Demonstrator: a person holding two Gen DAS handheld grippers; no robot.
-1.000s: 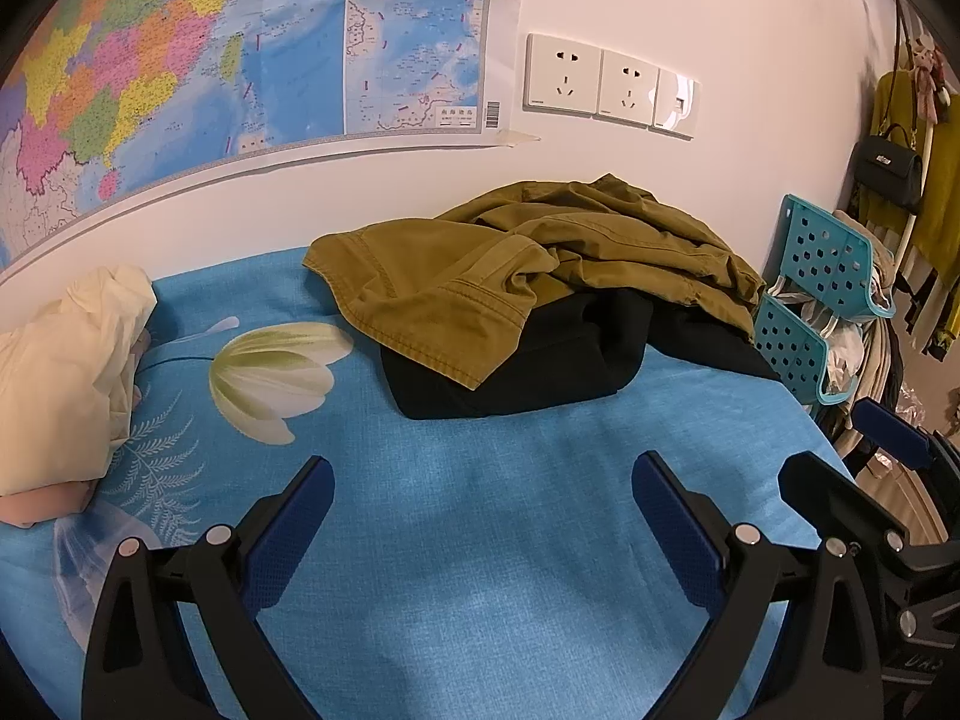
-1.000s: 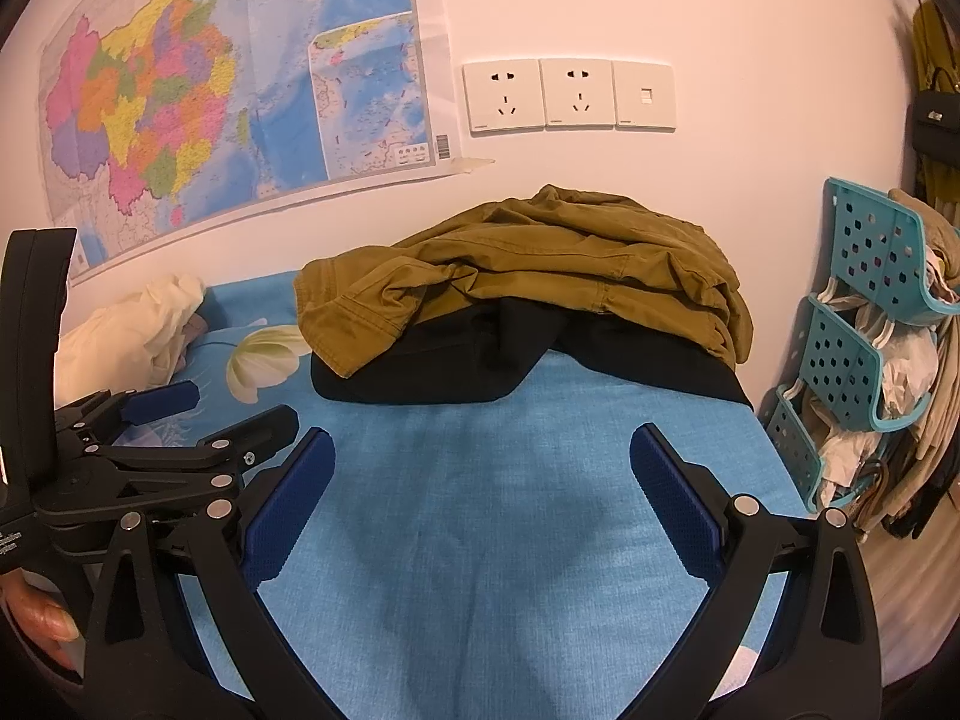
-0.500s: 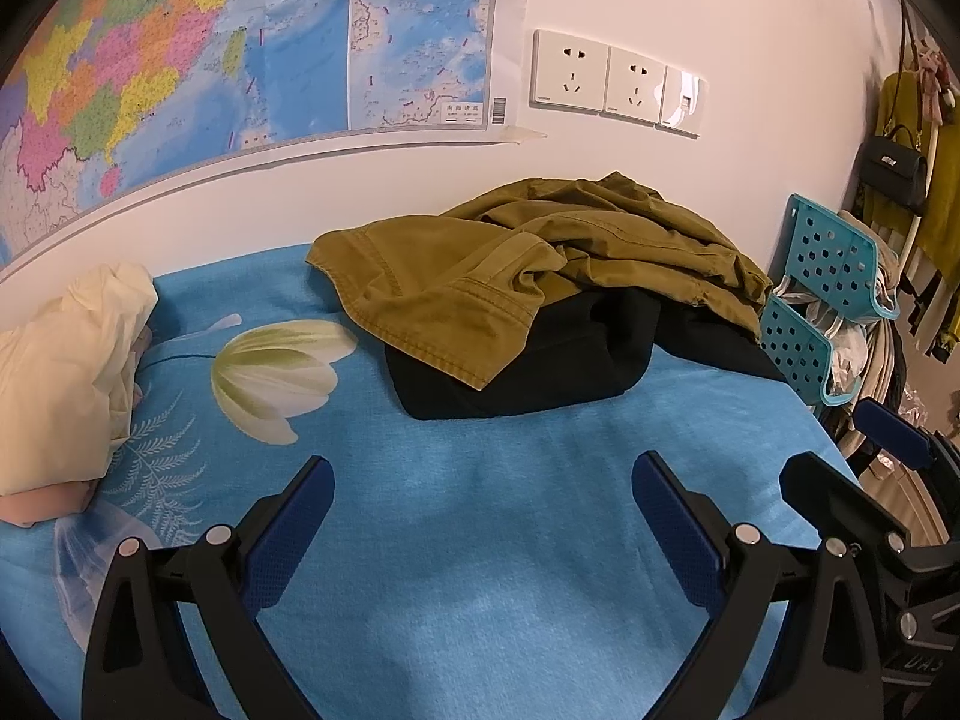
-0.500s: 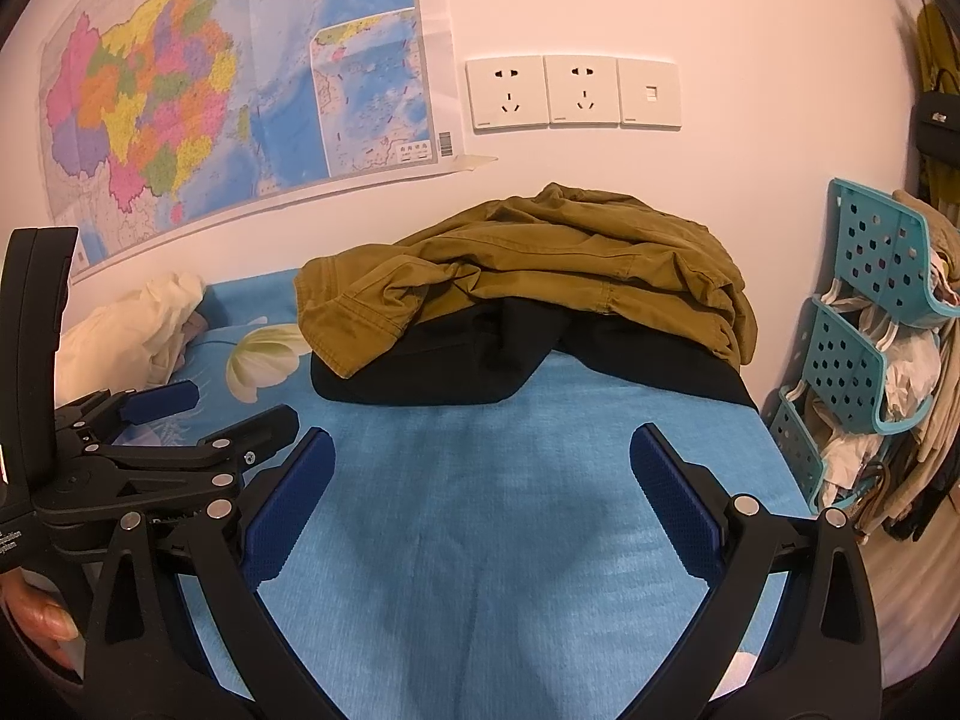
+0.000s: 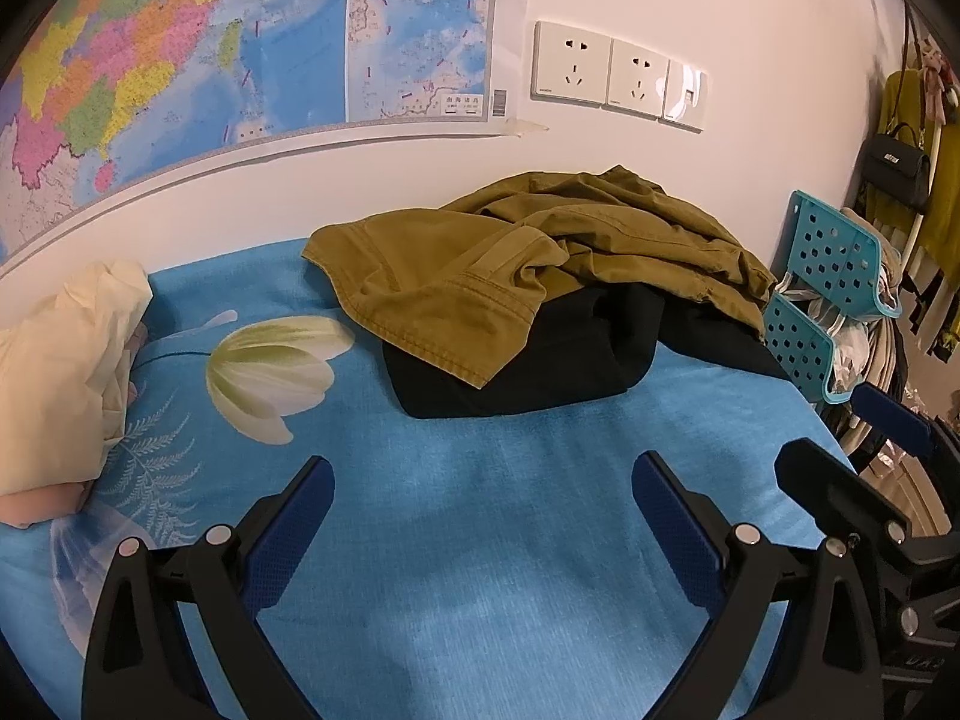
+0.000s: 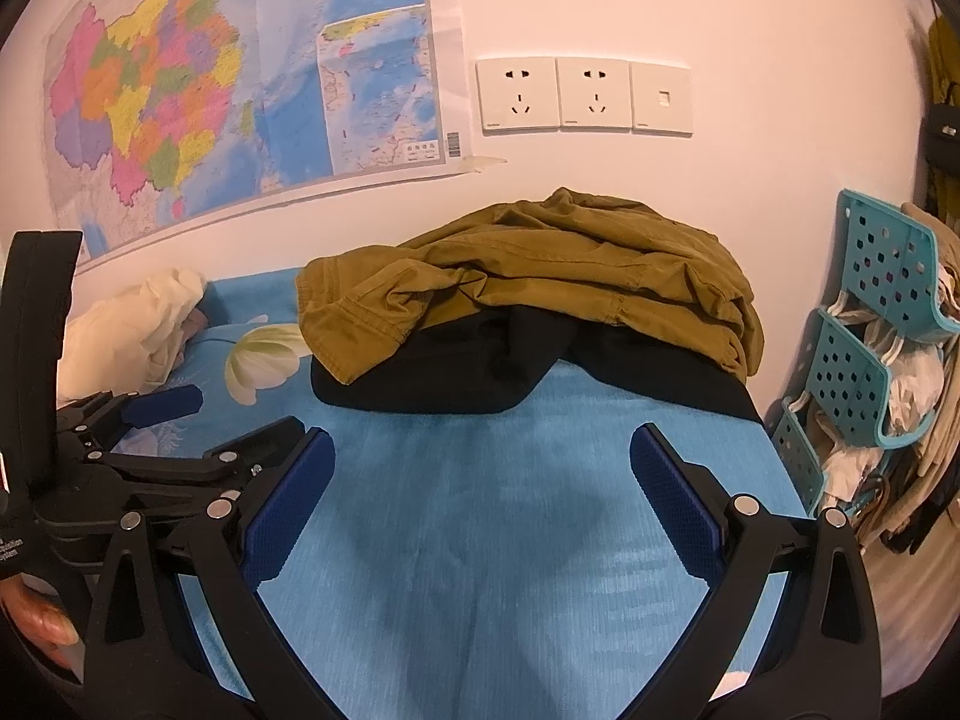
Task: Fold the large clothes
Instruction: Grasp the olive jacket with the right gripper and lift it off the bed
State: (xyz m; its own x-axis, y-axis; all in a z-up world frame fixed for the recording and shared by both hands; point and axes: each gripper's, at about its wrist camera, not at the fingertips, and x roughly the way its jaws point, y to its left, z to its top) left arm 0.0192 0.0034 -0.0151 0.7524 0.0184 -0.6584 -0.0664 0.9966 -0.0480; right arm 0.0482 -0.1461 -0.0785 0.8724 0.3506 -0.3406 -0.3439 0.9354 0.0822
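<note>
An olive-brown garment (image 5: pixel 480 276) (image 6: pixel 540 276) lies crumpled on top of a black garment (image 5: pixel 540 372) (image 6: pixel 456 378), heaped against the wall at the far side of the blue bed sheet (image 5: pixel 480 570) (image 6: pixel 492 540). My left gripper (image 5: pixel 480 486) hovers open over bare sheet, well short of the pile. Open too, my right gripper (image 6: pixel 480 456) hangs above the sheet in front of the heap, nothing between its fingers. The left gripper also shows at the left edge of the right wrist view, the right gripper at the right edge of the left wrist view.
A cream cloth bundle (image 5: pixel 60 360) (image 6: pixel 132 330) lies at the left of the bed. Teal perforated racks (image 5: pixel 834 276) (image 6: pixel 876 324) stuffed with laundry stand off the right edge. A map (image 5: pixel 180 60) and wall sockets (image 6: pixel 582 96) hang behind the pile.
Both views have crept slightly; the clothes pile sits a little lower and closer in frame. Neither gripper's opening has changed and nothing was grasped.
</note>
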